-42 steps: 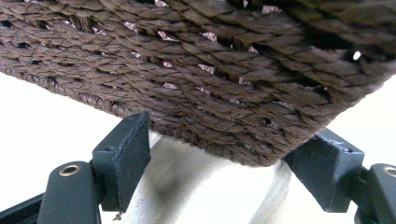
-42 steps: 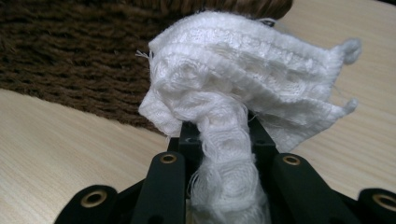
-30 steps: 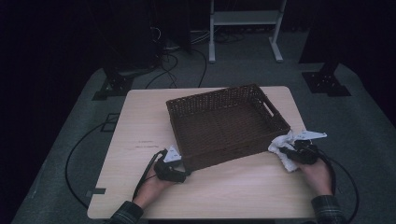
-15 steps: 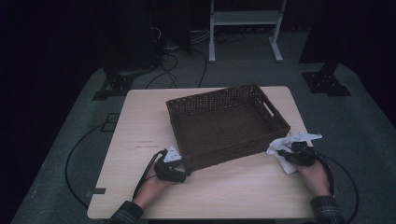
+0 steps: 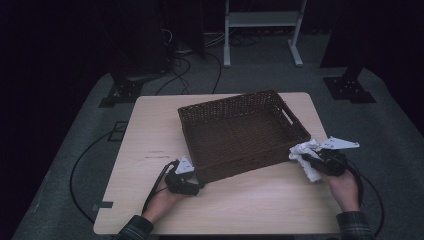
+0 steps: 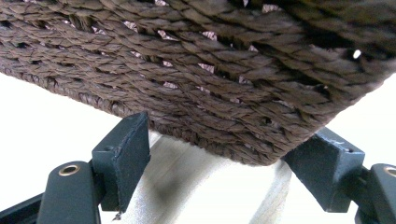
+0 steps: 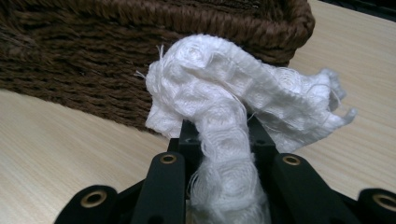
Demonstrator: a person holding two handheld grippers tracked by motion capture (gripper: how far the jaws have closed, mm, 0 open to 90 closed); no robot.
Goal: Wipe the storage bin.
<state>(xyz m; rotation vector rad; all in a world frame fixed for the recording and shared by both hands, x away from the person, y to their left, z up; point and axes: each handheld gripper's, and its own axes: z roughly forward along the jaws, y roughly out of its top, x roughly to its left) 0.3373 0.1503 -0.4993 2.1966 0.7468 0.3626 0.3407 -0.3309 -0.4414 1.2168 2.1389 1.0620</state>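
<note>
A dark brown wicker basket (image 5: 240, 102) stands in the middle of the table, with nothing visible inside it. My left gripper (image 5: 186, 182) is at its near left corner. In the left gripper view the jaws of that gripper (image 6: 224, 135) straddle the basket's corner (image 6: 210, 70), and both pads rest against the wicker. My right gripper (image 5: 311, 161) hovers by the basket's near right corner, shut on a crumpled white cloth (image 5: 304, 150). In the right gripper view the cloth (image 7: 219, 93) bulges out above the fingertips of the gripper (image 7: 219, 133), just in front of the basket's wall (image 7: 70, 60).
The light wooden table (image 5: 150, 135) has bare room left of the basket and along its front edge. A cable (image 5: 155, 185) trails from the left gripper. A white metal stand (image 5: 260, 20) and other dark stands sit on the floor beyond the table.
My right hand has risen a little with the cloth, staying beside the basket's right corner. The left hand and the basket have not moved.
</note>
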